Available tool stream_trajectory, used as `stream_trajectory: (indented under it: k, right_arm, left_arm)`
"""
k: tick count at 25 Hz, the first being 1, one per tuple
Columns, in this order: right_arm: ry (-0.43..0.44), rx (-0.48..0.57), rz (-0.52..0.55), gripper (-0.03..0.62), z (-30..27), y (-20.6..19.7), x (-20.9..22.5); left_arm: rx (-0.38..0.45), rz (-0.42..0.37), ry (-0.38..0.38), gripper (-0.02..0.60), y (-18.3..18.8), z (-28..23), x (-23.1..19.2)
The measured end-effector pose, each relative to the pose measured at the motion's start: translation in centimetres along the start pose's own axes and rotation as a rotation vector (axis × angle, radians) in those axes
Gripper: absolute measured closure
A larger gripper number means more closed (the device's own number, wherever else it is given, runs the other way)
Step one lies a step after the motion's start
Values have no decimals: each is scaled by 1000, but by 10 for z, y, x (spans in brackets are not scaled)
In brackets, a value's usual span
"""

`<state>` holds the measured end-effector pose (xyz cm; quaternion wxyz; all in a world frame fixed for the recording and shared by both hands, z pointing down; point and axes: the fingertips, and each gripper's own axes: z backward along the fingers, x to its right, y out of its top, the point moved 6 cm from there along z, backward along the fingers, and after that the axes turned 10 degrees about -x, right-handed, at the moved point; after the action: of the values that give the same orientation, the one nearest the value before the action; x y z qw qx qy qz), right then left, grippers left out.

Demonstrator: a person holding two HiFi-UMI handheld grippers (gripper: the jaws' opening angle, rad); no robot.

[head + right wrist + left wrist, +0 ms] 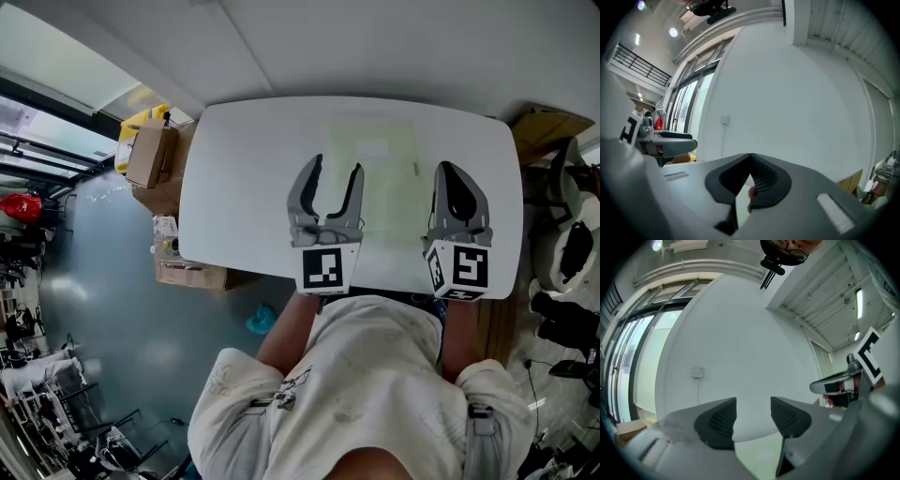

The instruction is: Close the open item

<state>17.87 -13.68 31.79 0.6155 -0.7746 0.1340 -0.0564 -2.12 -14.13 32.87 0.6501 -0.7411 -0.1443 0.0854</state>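
White table [225, 187] stood against plain white wall [740, 333]. Pale green flat item [380, 150] lay on tabletop, between both grippers in head view. Left gripper [335, 169]: jaws well apart, empty. Right gripper [450, 173]: jaws pressed together, nothing held.

No legible text, label, brand, number or sign in any view.
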Motion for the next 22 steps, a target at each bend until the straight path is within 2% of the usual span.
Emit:
stream_trajectory:
  k: [2, 11, 16, 22]
  right_arm:
    - [-4, 7, 1, 592, 2, 1, 0]
    - [-30, 20, 21, 592, 7, 3, 11]
    - [-41, 28, 21, 592, 8, 3, 18]
    - [-52, 44, 34, 592, 10, 2, 22]
  left_arm:
    - [6, 1, 1, 353, 1, 0, -1]
    - [14, 8, 5, 478, 2, -8, 8]
    - [19, 15, -2, 491, 3, -14, 12]
    - [20, 4, -7, 538, 5, -19, 18]
